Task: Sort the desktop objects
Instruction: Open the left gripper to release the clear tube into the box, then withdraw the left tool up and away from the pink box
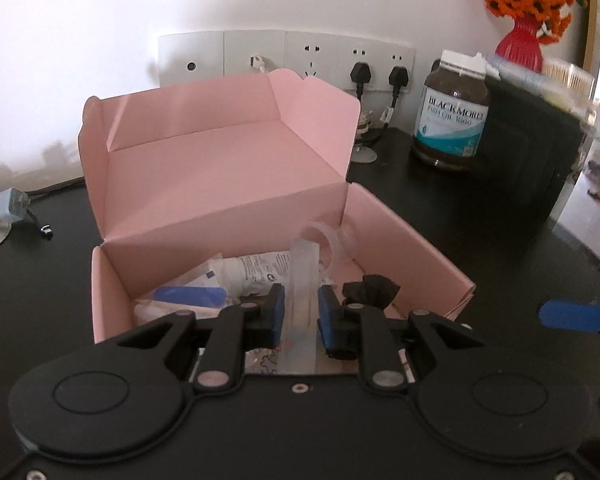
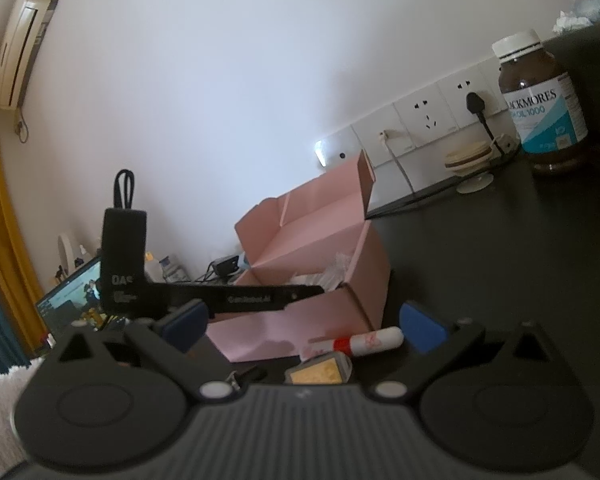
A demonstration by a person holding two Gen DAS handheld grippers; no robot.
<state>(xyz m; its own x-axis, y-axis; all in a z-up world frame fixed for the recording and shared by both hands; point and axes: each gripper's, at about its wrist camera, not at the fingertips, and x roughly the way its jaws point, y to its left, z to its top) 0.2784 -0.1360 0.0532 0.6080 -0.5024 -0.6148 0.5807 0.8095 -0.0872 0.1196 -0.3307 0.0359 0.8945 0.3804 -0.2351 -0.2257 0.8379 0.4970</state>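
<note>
A white wall lined with power sockets [image 1: 284, 58] backs the dark bench [image 1: 440, 216], where a pink cardboard box [image 1: 228, 184] stands with its lid up to take the sorted items. Over the box, the left tool [image 1: 301, 312] stands narrow around a clear plastic strip [image 1: 302, 276], seemingly to drop it among the white tube [image 1: 256, 270] and packets inside. Right of the box, the right tool [image 2: 304, 324] waits wide and empty over a red-and-white tube [image 2: 364, 342], apparently next.

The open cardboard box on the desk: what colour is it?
Pink, clearest in the left wrist view.
</note>
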